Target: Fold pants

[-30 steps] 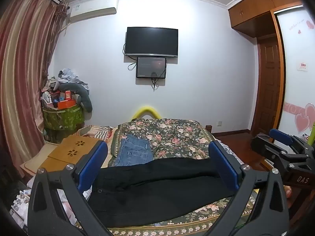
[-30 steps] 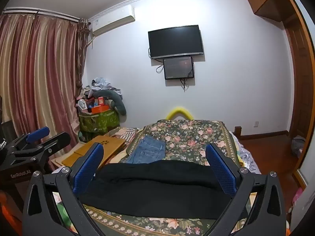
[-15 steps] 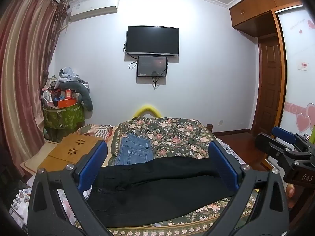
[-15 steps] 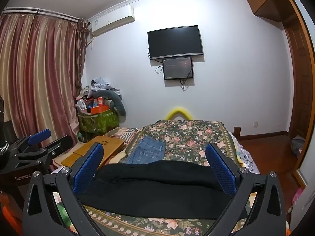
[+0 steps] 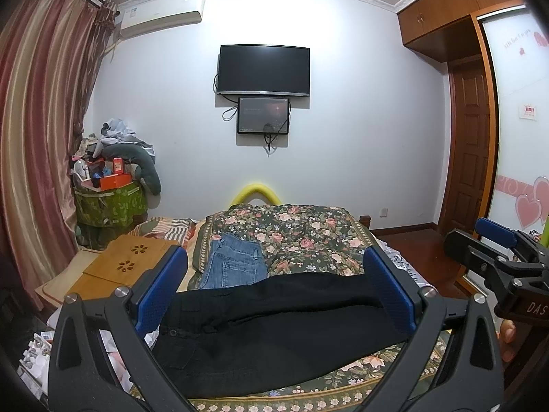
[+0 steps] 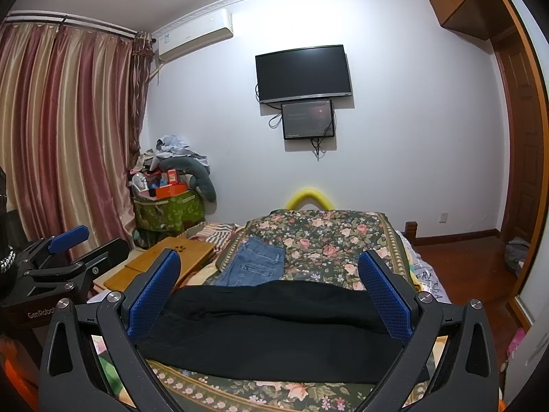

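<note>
Long black fabric pants [image 5: 274, 329] are lying flat across the near end of the bed with the dark floral cover [image 5: 302, 237], waistband toward the left. Folded blue denim jeans [image 5: 233, 264] are lying just behind them. Left tongs [image 5: 274, 292] are hovering above the pants, blue pads spread wide, gripping nothing. Right tongs [image 6: 271, 295] are likewise gaping wide and hovering over the pants. A light wooden lap desk [image 6: 164, 261] is sitting left of the bed.
</note>
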Demonstrator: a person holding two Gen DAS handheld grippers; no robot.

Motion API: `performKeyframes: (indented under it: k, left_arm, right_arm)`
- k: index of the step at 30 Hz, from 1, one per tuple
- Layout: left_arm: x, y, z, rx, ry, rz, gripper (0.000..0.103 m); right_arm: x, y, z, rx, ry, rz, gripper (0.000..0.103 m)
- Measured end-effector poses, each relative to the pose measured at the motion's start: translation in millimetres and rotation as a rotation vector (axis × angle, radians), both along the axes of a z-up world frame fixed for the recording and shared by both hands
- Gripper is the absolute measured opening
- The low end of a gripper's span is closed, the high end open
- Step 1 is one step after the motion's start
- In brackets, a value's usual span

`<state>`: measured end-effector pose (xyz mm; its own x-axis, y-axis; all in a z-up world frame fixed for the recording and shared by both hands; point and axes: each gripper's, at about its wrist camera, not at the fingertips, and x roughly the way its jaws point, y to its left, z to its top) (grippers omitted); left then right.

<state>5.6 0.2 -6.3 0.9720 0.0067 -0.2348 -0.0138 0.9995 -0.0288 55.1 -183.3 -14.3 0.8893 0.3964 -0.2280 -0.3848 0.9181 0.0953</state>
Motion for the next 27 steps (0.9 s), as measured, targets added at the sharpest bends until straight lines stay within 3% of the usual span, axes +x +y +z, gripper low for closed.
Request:
performKeyframes:
  k: [27]
  left_arm:
    - [2.3,-1.2,4.1,-0.011,0.008,-0.001,0.103]
  right_arm:
    - [3.4,-4.2,0.5,0.005,0.004,-0.006,0.103]
